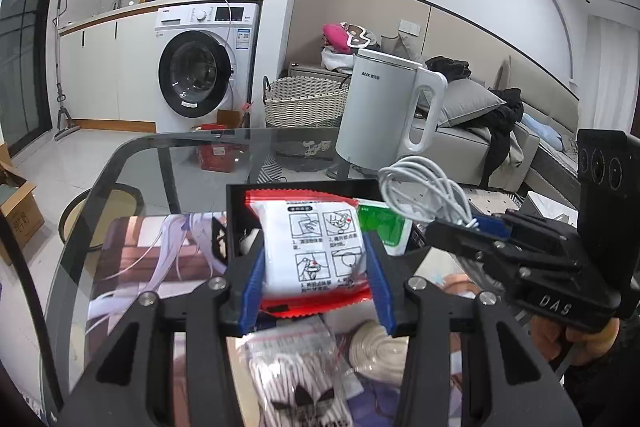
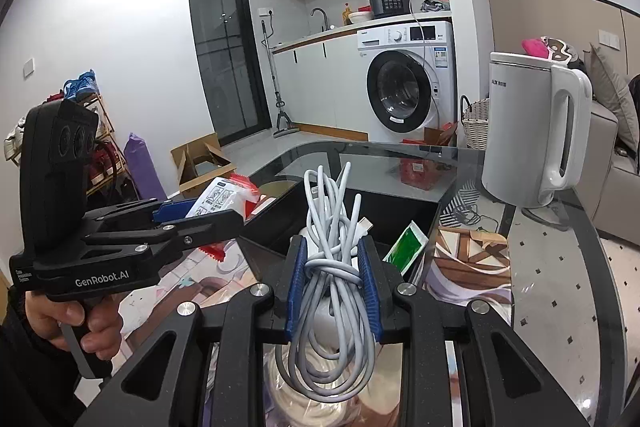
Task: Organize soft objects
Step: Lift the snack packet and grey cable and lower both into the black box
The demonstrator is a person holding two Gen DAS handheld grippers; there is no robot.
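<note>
My left gripper is shut on a white and red wipes packet and holds it over the black storage box. My right gripper is shut on a coiled white cable, held above the same box. The cable also shows in the left wrist view, and the packet in the right wrist view. A green packet leans inside the box. A bagged striped garment and a cream roll lie on the mat below the left gripper.
A white kettle stands on the glass table behind the box. A printed mat covers the table's near part. A wicker basket, a washing machine and a sofa lie beyond.
</note>
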